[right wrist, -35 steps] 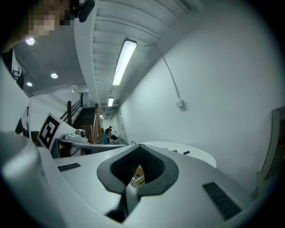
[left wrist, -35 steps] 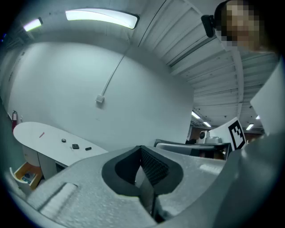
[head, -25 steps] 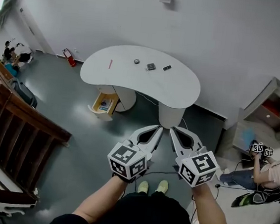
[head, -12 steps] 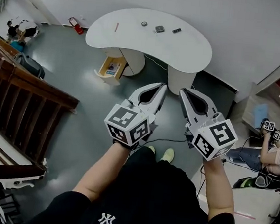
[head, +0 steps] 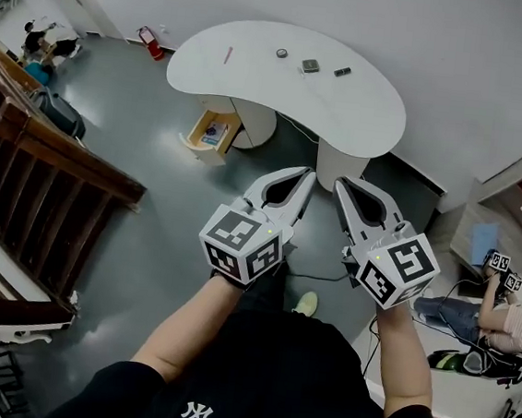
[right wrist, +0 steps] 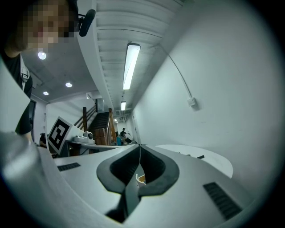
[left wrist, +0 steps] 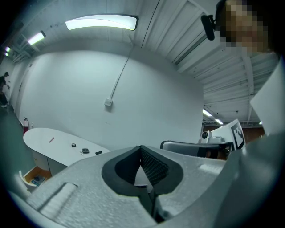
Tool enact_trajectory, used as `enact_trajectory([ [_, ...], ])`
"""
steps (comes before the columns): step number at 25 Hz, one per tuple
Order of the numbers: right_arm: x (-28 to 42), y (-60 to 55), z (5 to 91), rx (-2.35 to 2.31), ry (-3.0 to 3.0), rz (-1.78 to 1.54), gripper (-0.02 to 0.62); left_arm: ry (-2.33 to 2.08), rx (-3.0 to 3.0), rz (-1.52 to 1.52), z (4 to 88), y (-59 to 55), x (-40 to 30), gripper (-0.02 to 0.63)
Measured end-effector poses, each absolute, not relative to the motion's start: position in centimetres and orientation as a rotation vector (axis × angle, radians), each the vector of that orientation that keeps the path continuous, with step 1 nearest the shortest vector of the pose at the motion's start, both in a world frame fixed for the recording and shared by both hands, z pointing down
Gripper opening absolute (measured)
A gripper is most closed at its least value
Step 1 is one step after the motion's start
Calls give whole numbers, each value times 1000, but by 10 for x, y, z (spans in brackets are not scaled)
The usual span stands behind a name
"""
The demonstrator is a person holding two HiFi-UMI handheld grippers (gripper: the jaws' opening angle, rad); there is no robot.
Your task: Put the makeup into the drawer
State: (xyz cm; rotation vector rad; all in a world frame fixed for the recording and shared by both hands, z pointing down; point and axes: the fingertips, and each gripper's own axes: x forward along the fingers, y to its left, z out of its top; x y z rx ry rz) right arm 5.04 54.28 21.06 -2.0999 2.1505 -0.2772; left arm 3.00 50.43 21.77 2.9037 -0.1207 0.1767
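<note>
We hold the left gripper (head: 306,175) and right gripper (head: 341,182) side by side, level, fingers closed, empty.

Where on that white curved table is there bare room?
White table: bare at its right lobe and near edge, and between the pink stick and round dark disc. Crowded where disc, grey square compact and black bar cluster.

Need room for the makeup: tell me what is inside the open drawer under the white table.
The open drawer holds a flat blue-and-white thing, too small to name. The drawer's far end runs under the white table and is hidden.
</note>
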Motion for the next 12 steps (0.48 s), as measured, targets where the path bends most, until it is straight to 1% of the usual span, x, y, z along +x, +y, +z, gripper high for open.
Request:
enact_trajectory([
  [6,78,492,219,-2151,2177,-284,17,-77,2894,177,229,459,66,9],
  [12,117,412,238,-2202,2179,-315,18,-32,2900,216,248,382,113,9],
])
